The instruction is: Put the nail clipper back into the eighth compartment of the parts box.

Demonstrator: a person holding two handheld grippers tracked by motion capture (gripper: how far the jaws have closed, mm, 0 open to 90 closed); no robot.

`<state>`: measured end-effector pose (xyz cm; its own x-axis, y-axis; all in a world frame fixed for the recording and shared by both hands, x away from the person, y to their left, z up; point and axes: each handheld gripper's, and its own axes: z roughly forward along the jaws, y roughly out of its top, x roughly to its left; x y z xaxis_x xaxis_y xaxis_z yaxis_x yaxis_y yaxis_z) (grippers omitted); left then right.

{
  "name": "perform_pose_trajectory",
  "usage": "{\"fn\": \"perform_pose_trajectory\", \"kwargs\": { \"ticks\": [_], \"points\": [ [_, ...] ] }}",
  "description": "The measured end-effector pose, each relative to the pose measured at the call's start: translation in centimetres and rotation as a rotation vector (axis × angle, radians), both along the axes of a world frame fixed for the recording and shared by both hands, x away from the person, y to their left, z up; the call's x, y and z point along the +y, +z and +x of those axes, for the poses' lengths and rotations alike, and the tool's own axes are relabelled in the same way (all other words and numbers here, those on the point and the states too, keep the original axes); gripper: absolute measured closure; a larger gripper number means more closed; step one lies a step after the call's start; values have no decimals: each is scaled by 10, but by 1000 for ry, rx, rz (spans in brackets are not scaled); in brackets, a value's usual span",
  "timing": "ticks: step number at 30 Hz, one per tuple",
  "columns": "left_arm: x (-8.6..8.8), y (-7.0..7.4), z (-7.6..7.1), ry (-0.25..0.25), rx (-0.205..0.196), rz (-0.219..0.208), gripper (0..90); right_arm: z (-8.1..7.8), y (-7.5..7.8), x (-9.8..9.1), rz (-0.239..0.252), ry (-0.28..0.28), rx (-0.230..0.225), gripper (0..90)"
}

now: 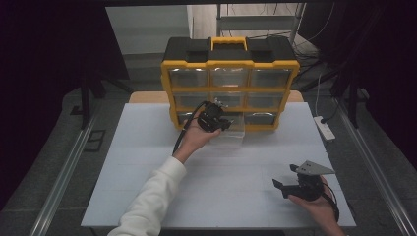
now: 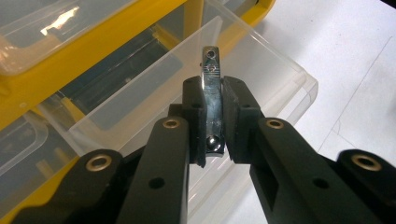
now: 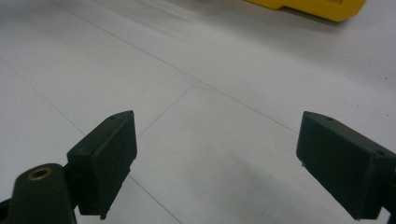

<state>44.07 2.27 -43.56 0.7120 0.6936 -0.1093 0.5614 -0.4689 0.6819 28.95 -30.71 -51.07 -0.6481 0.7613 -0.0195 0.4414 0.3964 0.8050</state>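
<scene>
A yellow and black organiser case (image 1: pixel 229 81) with clear drawers stands at the table's far side. One clear drawer (image 1: pixel 231 132) is pulled out from its bottom row. My left gripper (image 1: pixel 222 120) hovers over that drawer, shut on a small shiny metal nail clipper (image 2: pixel 212 100), which stands up between the pads above the open drawer (image 2: pixel 196 88). Near the front right of the table my right gripper (image 1: pixel 284 187) is held low, open, with nothing but white table (image 3: pixel 210 116) between its jaws.
A white sheet covers the table (image 1: pixel 147 162). A white power strip (image 1: pixel 324 128) lies off the table's right edge. A corner of the yellow case (image 3: pixel 313 7) sits at the top of the right gripper view. Metal rails run along both sides of the floor.
</scene>
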Motion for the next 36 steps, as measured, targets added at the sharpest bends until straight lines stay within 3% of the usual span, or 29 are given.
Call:
{"fn": "perform_pose_trajectory", "kwargs": {
  "ticks": [4,6,8,9,11,15,16,19,26,36],
  "points": [
    [1,2,-2,-29,-35,-29,772,0,-1,0,6,1,3,125],
    [3,3,-2,-60,-43,-76,660,0,-1,-1,7,1,3,125],
    [4,5,-4,-66,-79,-88,568,1,-1,-1,8,1,6,125],
    [4,5,-4,-66,-79,-88,499,1,-1,-1,8,2,7,125],
    [4,7,-5,-60,-116,-82,342,2,-2,-1,15,5,14,124],
    [5,6,-9,-36,-111,-64,196,4,-3,-1,16,5,19,124],
    [5,5,-11,-34,-120,-76,220,4,-3,-1,18,4,20,124],
    [9,6,-15,-35,-108,-112,163,6,-3,-2,35,5,26,124],
    [22,9,-30,-26,-122,-140,141,6,-2,1,25,16,20,124],
    [58,15,-78,-31,-204,-182,132,3,-2,4,-1,9,14,124]
  ]
}}
